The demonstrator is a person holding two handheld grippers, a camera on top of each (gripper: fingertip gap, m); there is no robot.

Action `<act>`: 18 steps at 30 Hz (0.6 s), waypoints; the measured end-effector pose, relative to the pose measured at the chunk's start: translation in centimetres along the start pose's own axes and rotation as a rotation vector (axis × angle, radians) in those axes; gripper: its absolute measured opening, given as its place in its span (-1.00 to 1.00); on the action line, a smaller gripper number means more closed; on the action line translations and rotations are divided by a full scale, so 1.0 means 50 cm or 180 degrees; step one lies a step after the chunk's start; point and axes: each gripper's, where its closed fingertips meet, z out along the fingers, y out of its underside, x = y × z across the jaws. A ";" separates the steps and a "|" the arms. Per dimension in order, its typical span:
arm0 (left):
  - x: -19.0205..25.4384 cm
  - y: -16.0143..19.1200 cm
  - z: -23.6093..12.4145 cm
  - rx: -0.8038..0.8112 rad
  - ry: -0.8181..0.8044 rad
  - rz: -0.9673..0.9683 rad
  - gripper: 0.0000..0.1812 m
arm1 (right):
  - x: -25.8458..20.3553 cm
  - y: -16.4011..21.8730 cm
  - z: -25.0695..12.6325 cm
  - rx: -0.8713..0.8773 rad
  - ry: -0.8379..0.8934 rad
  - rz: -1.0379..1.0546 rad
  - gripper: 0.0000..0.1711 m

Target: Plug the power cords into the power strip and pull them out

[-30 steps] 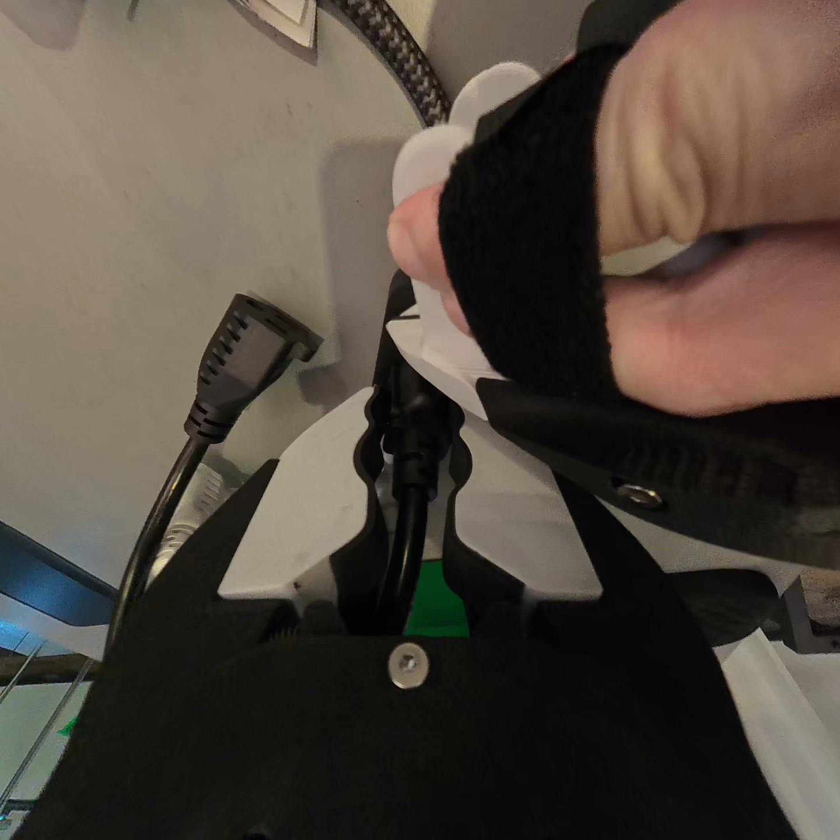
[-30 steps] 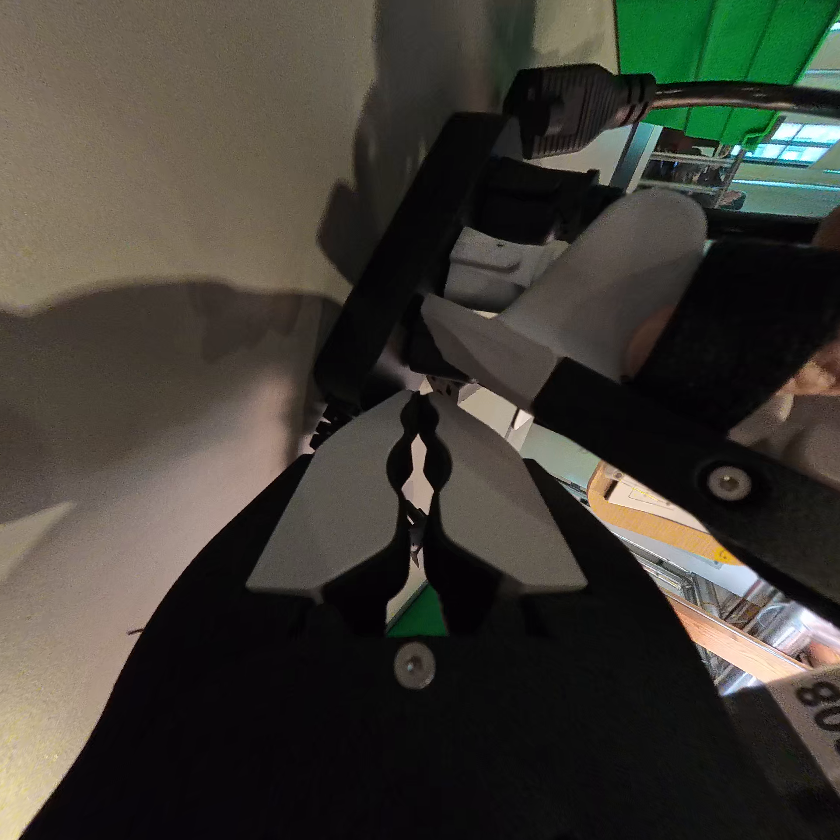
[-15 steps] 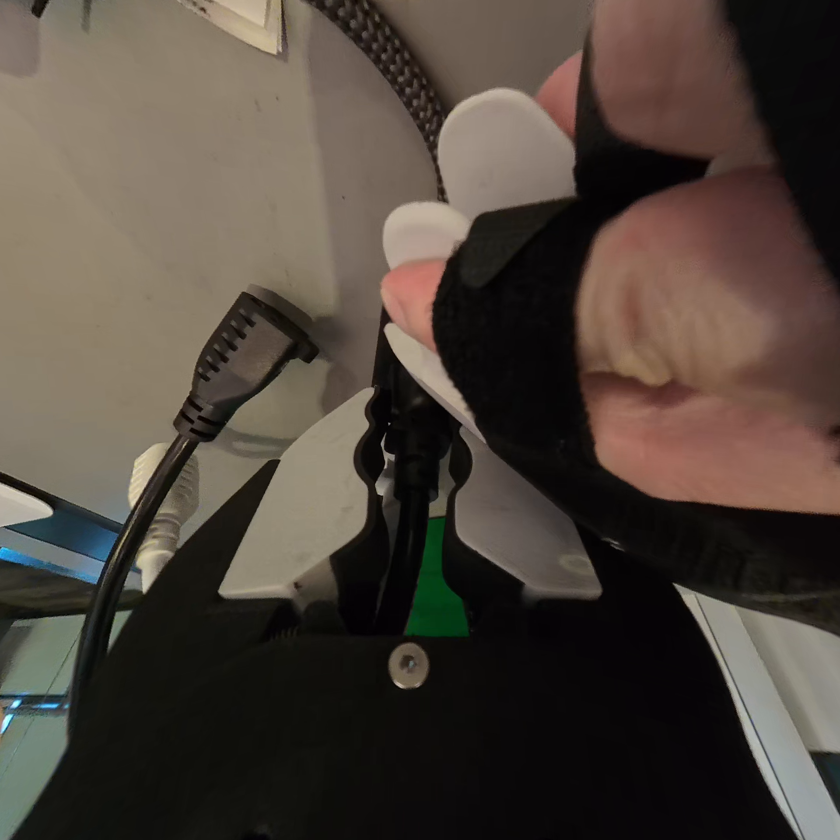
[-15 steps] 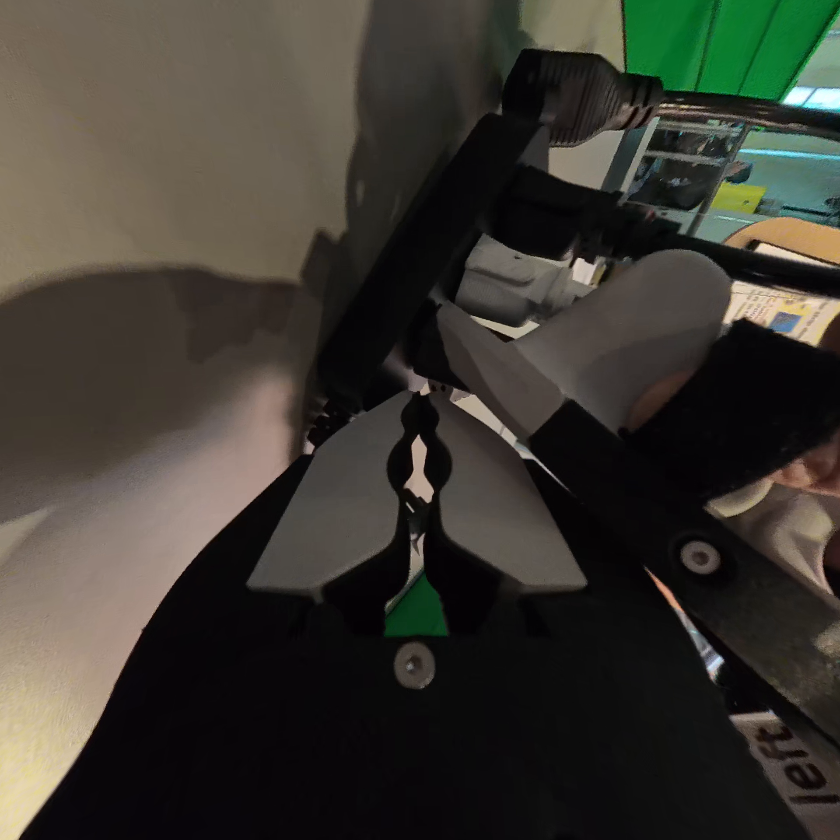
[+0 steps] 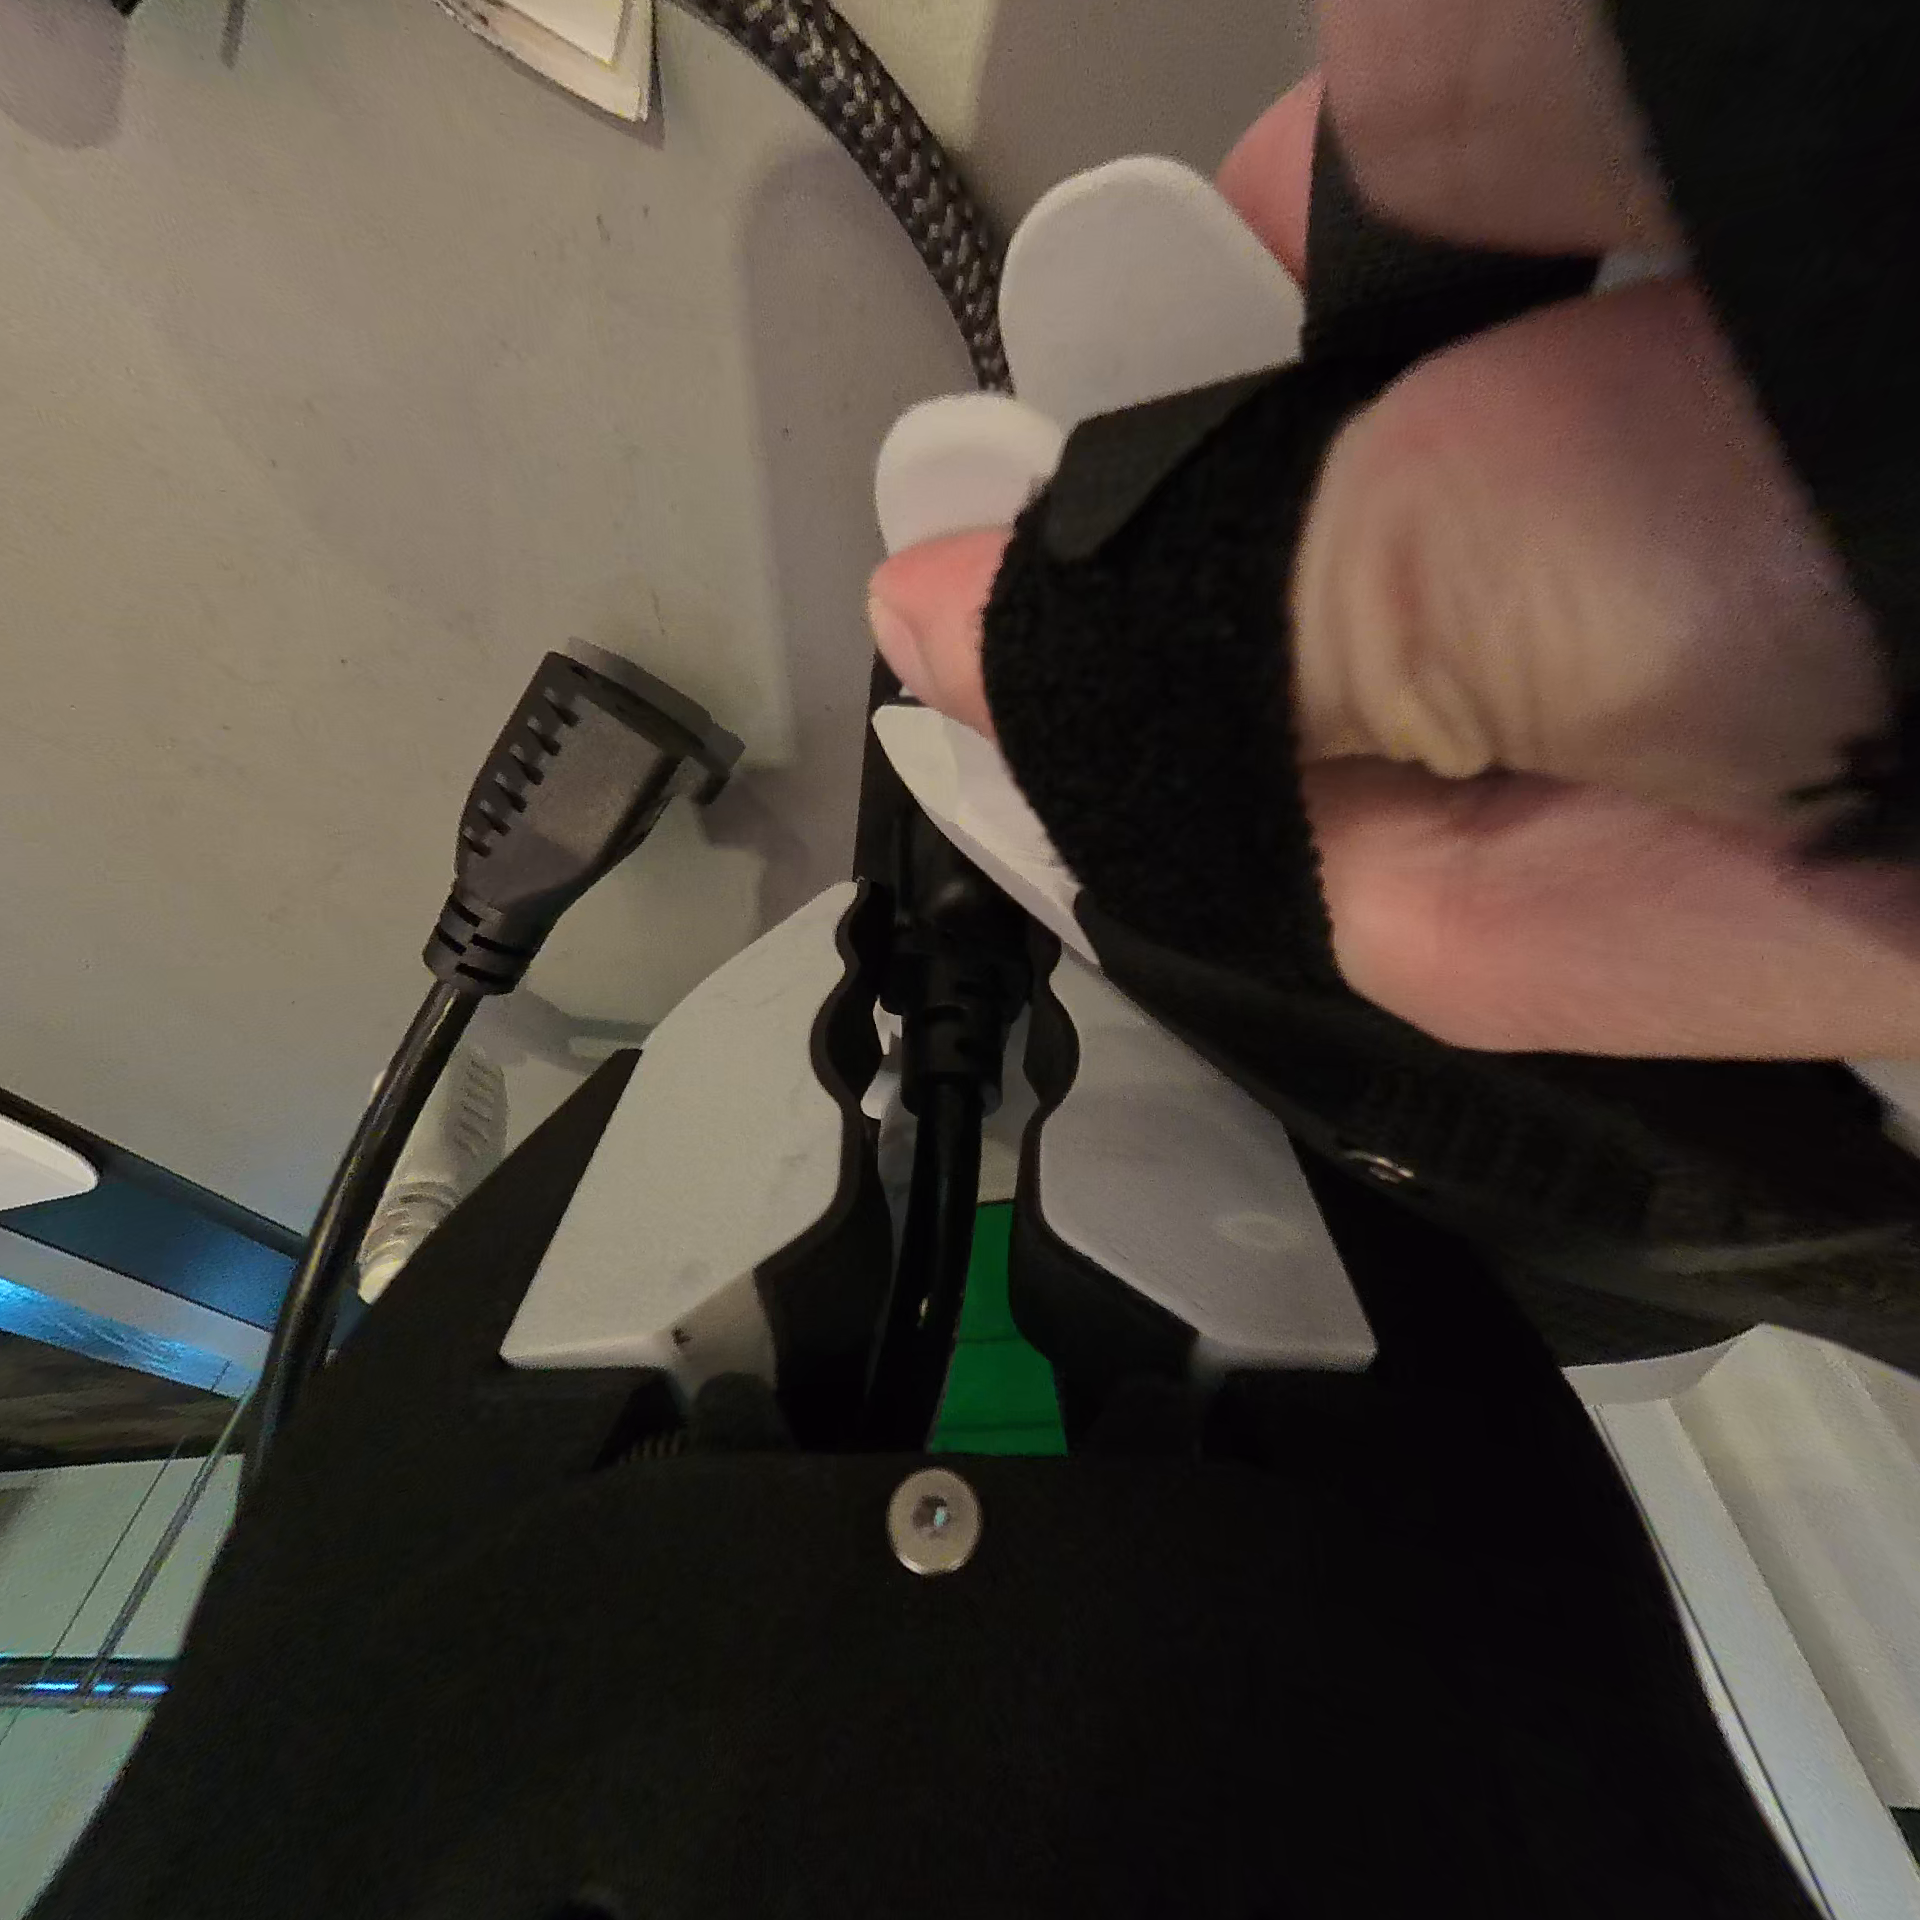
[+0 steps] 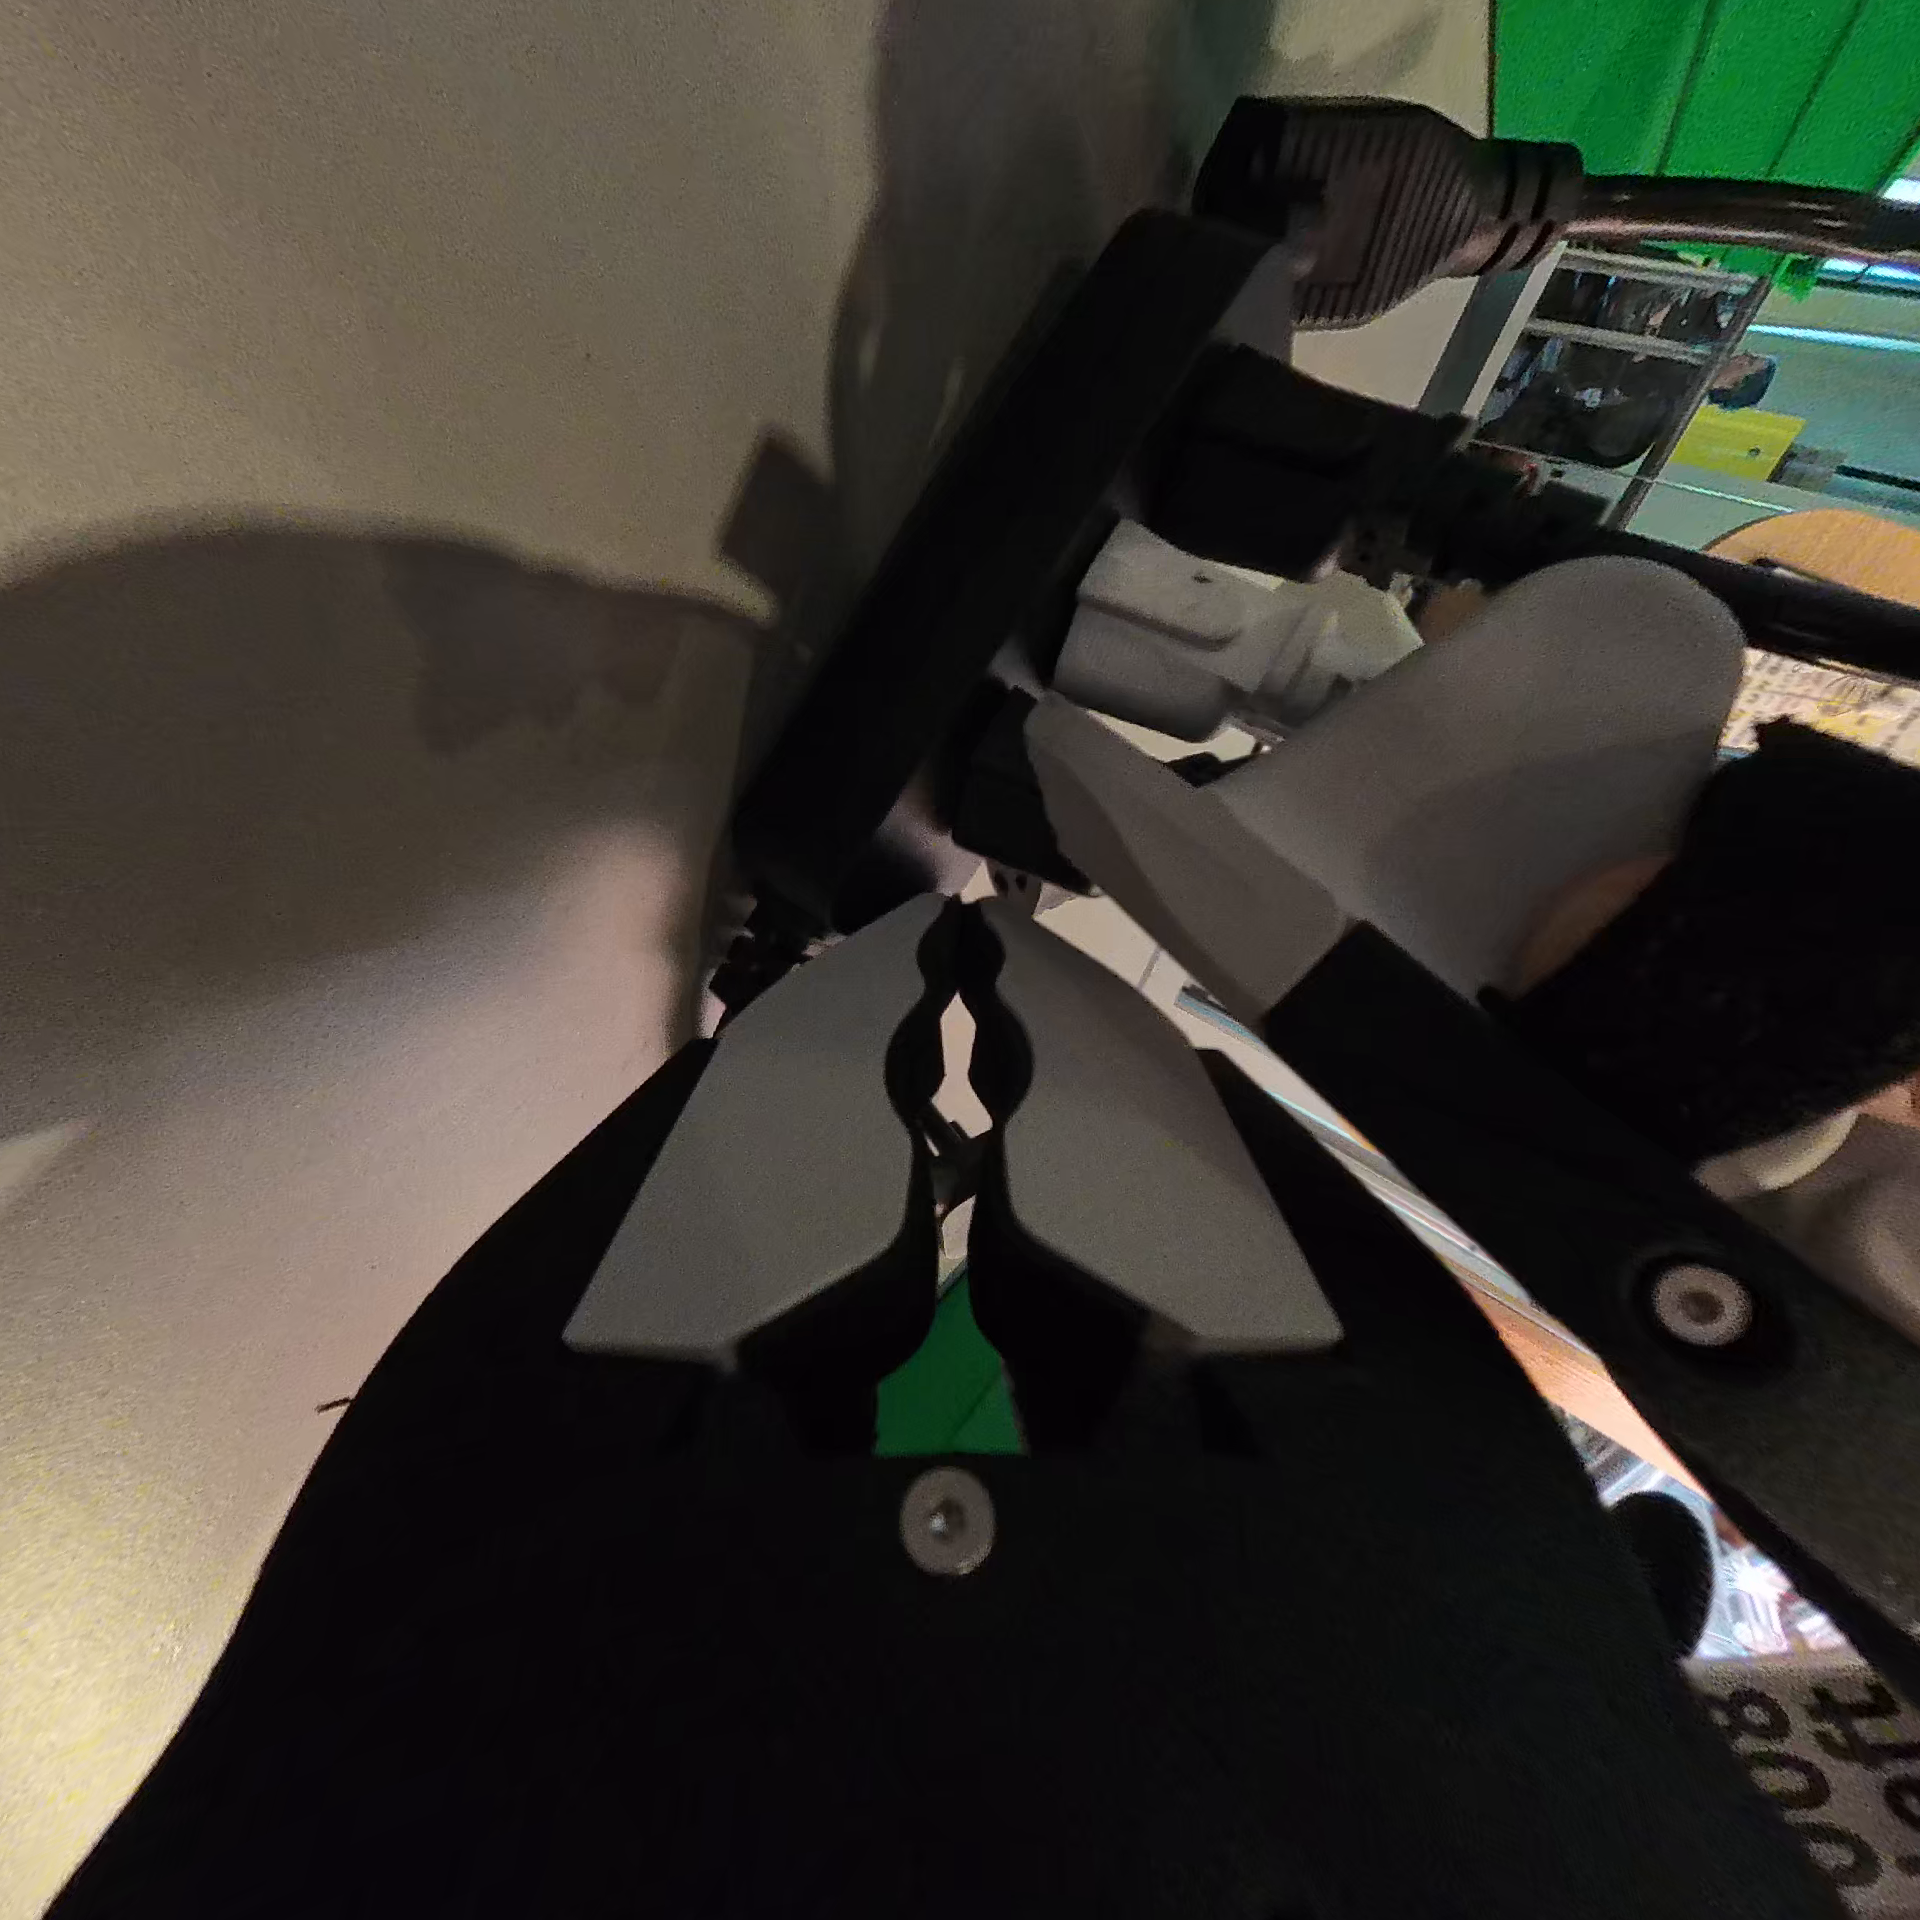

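In the left wrist view my left gripper [image 5: 940,935] is shut on a black power plug [image 5: 945,987], whose cord runs back between the fingers. The black power strip [image 6: 987,582] stands edge-on in the right wrist view, with plugs along its side. My right gripper [image 6: 961,920] is shut and empty, its tips just below the strip's lower end. The left gripper's white fingers [image 6: 1195,862] reach the strip from the right. A second black plug [image 5: 582,821] sits left of my left gripper; I cannot tell whether it is seated.
The hand [image 5: 1507,675] on the right gripper fills the upper right of the left wrist view. A braided cable [image 5: 914,208] runs over the pale table [image 5: 312,468]. A white plug [image 6: 1174,644] and a ribbed black plug [image 6: 1382,208] sit on the strip.
The hand with the right gripper has shifted up and closer in the left wrist view. The left gripper stays shut on the black plug and the right stays shut.
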 end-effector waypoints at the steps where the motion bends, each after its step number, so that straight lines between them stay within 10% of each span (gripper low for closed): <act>1: 0.000 0.000 0.000 0.0004 0.0000 0.0000 -0.74 | 0.000 0.000 0.000 0.0001 0.0002 0.0003 -0.99; 18: -0.004 0.004 -0.004 -0.0149 0.0029 0.0033 -0.72 | 0.001 -0.001 0.001 -0.0028 0.0023 -0.0064 -0.99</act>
